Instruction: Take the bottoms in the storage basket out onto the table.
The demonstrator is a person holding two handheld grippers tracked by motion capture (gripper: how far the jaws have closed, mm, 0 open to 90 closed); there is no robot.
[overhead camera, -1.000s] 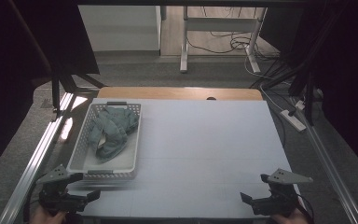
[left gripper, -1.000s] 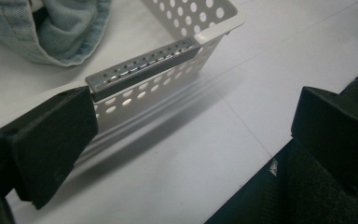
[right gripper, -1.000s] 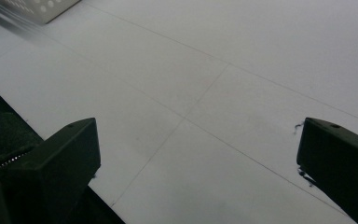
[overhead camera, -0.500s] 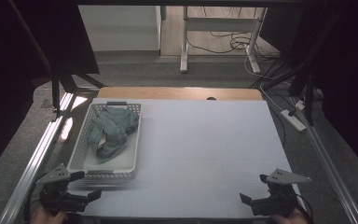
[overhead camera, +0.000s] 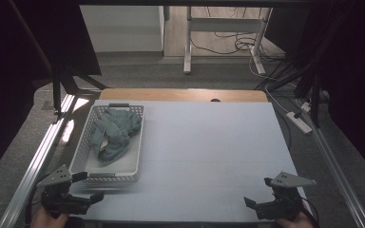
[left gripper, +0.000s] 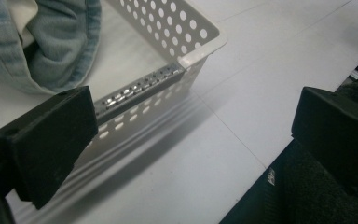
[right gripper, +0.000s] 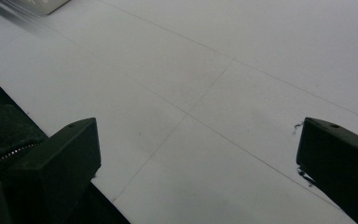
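Observation:
A white perforated basket (overhead camera: 82, 151) sits on the left side of the white table (overhead camera: 204, 142). Crumpled blue denim clothing (overhead camera: 112, 133) lies inside it. The left gripper view shows the basket's near corner (left gripper: 200, 44) and the denim (left gripper: 51, 42) at top left. My left gripper (overhead camera: 91, 187) hovers at the table's front left corner, just before the basket's near wall, open with nothing between its jaws. My right gripper (overhead camera: 257, 192) is at the front right corner, open over bare tabletop (right gripper: 214, 93).
An aluminium rail (overhead camera: 35, 164) runs along the table's left edge, and another rail (overhead camera: 335, 166) along the right. A power strip (overhead camera: 298, 121) lies right of the table. Cables and table legs (overhead camera: 188, 42) stand on the floor beyond the far edge.
Both grippers have drifted slightly toward the person at the front edge. The basket and denim have not moved.

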